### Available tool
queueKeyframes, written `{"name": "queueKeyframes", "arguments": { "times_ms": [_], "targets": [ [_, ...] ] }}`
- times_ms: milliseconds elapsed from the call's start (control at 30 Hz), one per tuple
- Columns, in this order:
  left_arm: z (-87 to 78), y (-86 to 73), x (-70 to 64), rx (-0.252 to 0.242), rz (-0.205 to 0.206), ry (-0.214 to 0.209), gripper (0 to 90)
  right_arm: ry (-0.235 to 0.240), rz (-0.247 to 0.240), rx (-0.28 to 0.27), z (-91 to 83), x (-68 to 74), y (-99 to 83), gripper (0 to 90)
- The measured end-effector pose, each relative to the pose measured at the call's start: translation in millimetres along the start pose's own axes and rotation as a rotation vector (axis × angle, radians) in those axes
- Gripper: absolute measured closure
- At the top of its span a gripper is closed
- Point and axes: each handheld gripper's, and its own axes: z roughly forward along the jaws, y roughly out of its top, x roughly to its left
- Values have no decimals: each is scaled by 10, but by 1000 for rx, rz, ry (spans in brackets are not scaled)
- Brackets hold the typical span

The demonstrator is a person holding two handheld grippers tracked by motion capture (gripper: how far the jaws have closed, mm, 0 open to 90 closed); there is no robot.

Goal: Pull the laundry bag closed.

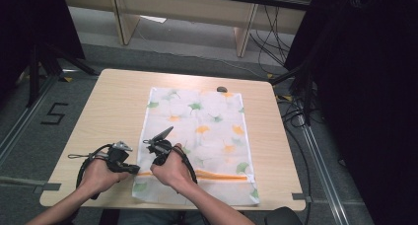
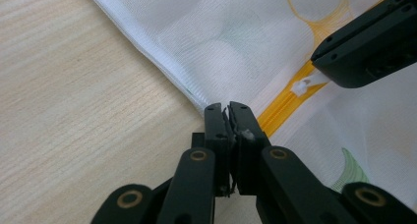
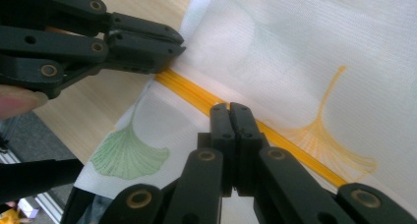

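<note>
Overhead view; 2 close gripper views

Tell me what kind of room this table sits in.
Probably a lab or recording workspace: black curtains flank the table, loose cables run over the grey floor, and a taped number 5 marks the spot.

Sheer white mesh cloth bag [image 1: 197, 136]; matt pale wood table [image 1: 108, 111].

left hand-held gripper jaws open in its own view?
No, the left hand-held gripper has its jaws pressed together, pinching the edge of the white mesh bag beside the orange zipper.
</note>
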Motion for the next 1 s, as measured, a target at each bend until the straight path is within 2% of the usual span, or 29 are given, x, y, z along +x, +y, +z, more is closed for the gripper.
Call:
{"name": "queueKeyframes", "arguments": {
  "times_ms": [33, 67, 100, 167, 233, 267, 300, 367, 400, 467, 533, 567, 667, 700, 733, 767, 833, 867, 933, 967, 1000],
  "targets": [
    [0, 0, 0, 0, -1, 0, 870, 8, -53, -15, 3, -37, -2, 900],
    [0, 0, 1, 0, -1, 0, 870, 3, -61, -13, 1, -46, -3, 900],
    [0, 0, 1, 0, -1, 0, 870, 3, -61, -13, 1, -46, -3, 900],
    [0, 0, 0, 0, 0, 0, 870, -4, -11, 1, -16, -28, -8, 900],
    [0, 0, 0, 0, 0, 0, 870, 2, -22, -1, -24, -40, -12, 900],
    [-1, 1, 1, 1, 1, 0, 870, -6, -46, -10, -24, -62, -9, 900],
    [-1, 2, 0, 2, 1, 0, 870, -6, -2, 0, -31, -42, -18, 900],
    [-2, 2, 1, 2, 1, 0, 870, -2, -13, -3, -39, -59, -22, 900],
    [-2, 2, 2, 3, 2, 0, 870, 0, -44, -9, -45, -84, -20, 900],
    [-4, 2, 0, 3, 2, 4, 870, -3, 10, 5, -63, -64, -24, 900],
    [-5, 3, 1, 5, 2, 4, 870, -11, -41, -11, -67, -109, -28, 900],
    [-7, 4, 4, 7, 6, 5, 870, -17, -51, -34, -59, -135, -37, 900],
    [-5, 3, 1, 3, 3, 5, 870, -16, 20, -4, -89, -113, -46, 900],
    [-5, 3, 1, 3, 3, 5, 869, -16, 20, -4, -89, -113, -46, 900],
    [-5, 3, 0, 4, 2, 4, 869, -6, -23, -6, -92, -145, -48, 900],
    [-4, 3, 0, 3, 2, 4, 870, -11, -23, -5, -93, -146, -49, 900],
    [-5, 3, 2, 3, 2, 5, 870, -13, 13, 0, -97, -141, -56, 900],
    [-6, 3, 4, 5, 4, 4, 870, -11, -17, -11, -96, -170, -63, 900],
    [-11, 3, 10, 11, 13, 3, 870, -17, -2, -3, -100, -164, -64, 900],
    [-4, 2, 2, 0, 1, 4, 869, -23, -20, -14, -102, -189, -70, 900],
    [-10, 3, 10, 10, 12, 3, 869, -23, -20, -14, -102, -189, -70, 900]
  ]
}}
